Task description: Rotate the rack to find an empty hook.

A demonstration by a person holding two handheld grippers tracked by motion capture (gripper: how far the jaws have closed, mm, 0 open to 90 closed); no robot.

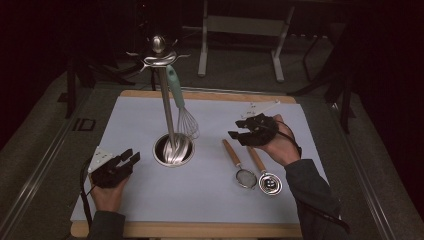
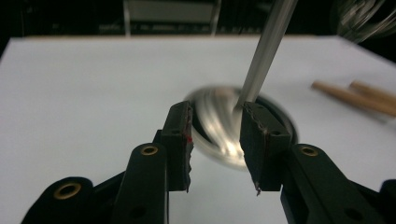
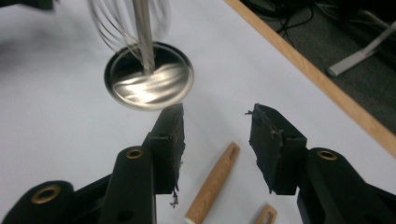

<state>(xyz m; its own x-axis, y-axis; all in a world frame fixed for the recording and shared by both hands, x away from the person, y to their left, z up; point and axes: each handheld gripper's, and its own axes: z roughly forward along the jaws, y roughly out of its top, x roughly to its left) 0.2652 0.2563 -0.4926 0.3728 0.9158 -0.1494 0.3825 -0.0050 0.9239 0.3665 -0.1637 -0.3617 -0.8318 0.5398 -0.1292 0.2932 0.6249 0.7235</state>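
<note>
At the left of the high view, the left gripper [image 1: 131, 156] sits in the person's left hand [image 1: 107, 192] above the white-covered worktop [image 1: 135, 120], its tips pointing toward the round steel base [image 1: 173, 150] of the utensil stand. Its jaws stand wide with nothing between them; in the left gripper view the base [image 2: 219, 128] shows blurred through the gap, close ahead of the left gripper [image 2: 215, 147], and no pad touches it.

The stand's pole [image 1: 166, 105] rises upright from the base to a ring of hooks [image 1: 159, 56] at the top. A whisk [image 1: 182, 107] with a pale green handle hangs from one hook, its wire head low beside the pole, just above the base's far right rim.

To the right of the base, two wooden-handled utensils lie side by side on the worktop, handles pointing away from the person: a small strainer [image 1: 240, 167] and, just to its right, a round-headed scoop [image 1: 265, 175].

Farther right, the right gripper [image 1: 239, 131] is held in the right hand [image 1: 282, 147], above the far ends of those handles, tips pointing left toward the stand. Its jaws also stand wide and hold nothing. In the right gripper view, the strainer's handle [image 3: 215, 182] lies on the worktop below the gap of the right gripper [image 3: 215, 116], apart from both pads.
</note>
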